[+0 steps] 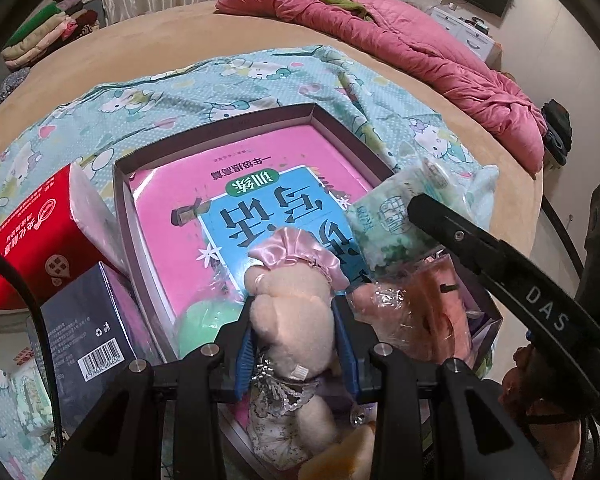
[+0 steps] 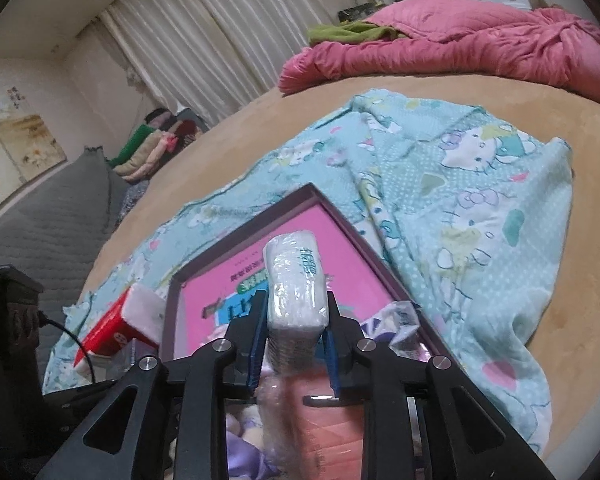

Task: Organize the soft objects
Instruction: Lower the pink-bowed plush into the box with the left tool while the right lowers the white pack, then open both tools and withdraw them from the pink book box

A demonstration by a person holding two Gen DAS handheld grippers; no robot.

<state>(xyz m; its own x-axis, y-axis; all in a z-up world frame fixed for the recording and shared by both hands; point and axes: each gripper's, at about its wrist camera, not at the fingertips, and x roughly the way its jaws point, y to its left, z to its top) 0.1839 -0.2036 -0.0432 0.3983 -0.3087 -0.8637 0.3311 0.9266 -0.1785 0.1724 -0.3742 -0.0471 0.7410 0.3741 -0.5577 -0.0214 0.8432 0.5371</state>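
Note:
My left gripper (image 1: 296, 316) is shut on a cream plush bear (image 1: 292, 312) with a pink satin bonnet, held over the purple-rimmed box (image 1: 216, 126). A pink and blue book (image 1: 236, 216) lies flat in the box. My right gripper (image 2: 296, 320) is shut on a small tissue pack (image 2: 296, 284), held above the same box (image 2: 356, 224); the pack also shows in the left wrist view (image 1: 396, 216). A pink item wrapped in clear plastic (image 1: 424, 312) lies in the box's near right corner.
A red tissue box (image 1: 40, 236) and a dark barcoded box (image 1: 88, 320) stand left of the purple box. All rest on a Hello Kitty cloth (image 2: 460, 184) over a tan bed. A pink quilt (image 1: 412, 48) lies at the back. Folded clothes (image 1: 48, 28) are stacked far left.

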